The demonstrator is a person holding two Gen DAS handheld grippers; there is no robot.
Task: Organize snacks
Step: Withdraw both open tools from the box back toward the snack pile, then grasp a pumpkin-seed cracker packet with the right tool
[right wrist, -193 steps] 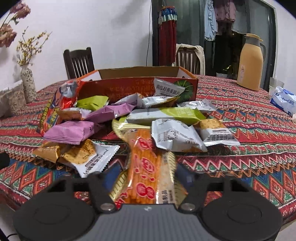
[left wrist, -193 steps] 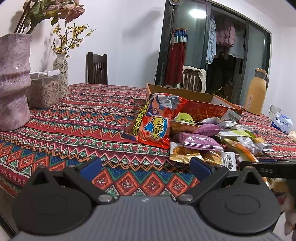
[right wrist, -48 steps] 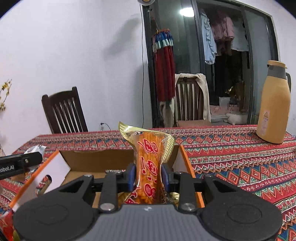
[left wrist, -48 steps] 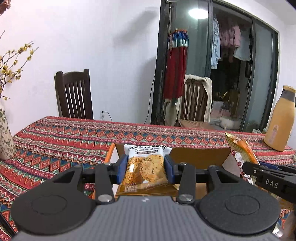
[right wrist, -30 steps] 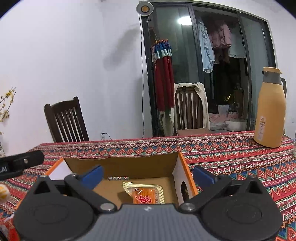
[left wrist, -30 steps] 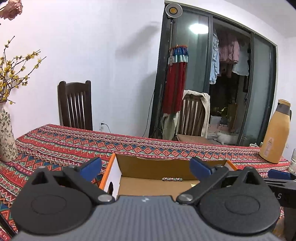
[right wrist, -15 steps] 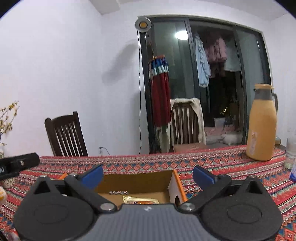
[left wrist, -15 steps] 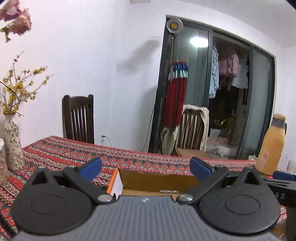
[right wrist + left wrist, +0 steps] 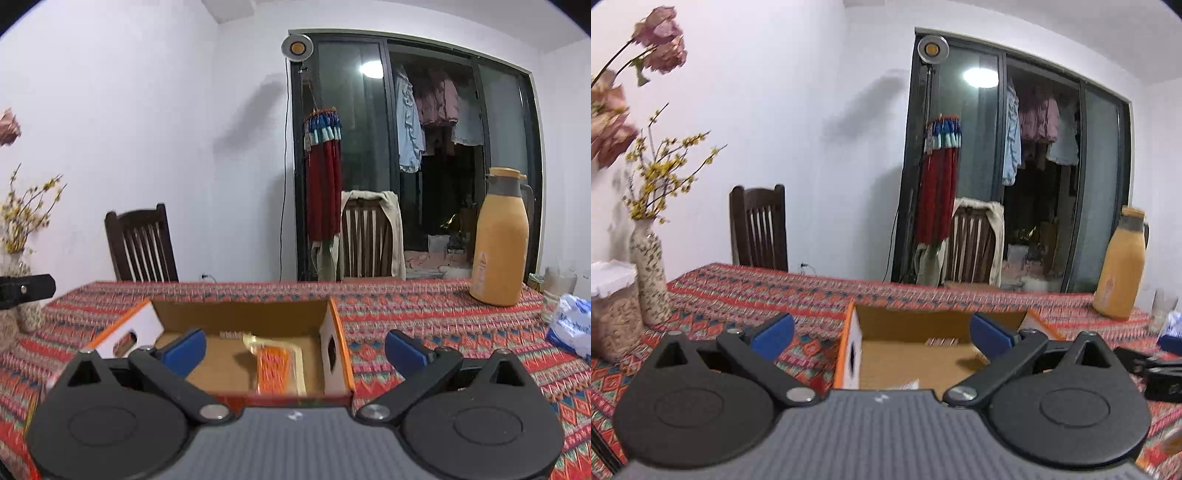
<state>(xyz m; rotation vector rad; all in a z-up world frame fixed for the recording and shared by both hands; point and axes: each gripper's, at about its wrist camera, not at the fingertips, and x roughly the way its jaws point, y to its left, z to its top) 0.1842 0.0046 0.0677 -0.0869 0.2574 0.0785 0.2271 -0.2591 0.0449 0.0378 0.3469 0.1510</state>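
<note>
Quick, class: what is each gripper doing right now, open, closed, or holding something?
Left gripper: open, holding nothing, above the cardboard box.
Right gripper: open, holding nothing; the orange snack packet lies in the box.

Count, as seen from my two wrist views: one cardboard box [image 9: 236,314], centre of frame; one orange snack packet [image 9: 273,365] inside it. Two wooden chairs [image 9: 142,245] [image 9: 364,236] behind the table. One yellow thermos [image 9: 498,240], right. One speckled vase [image 9: 648,273], left. One jar [image 9: 613,306], left edge.
</note>
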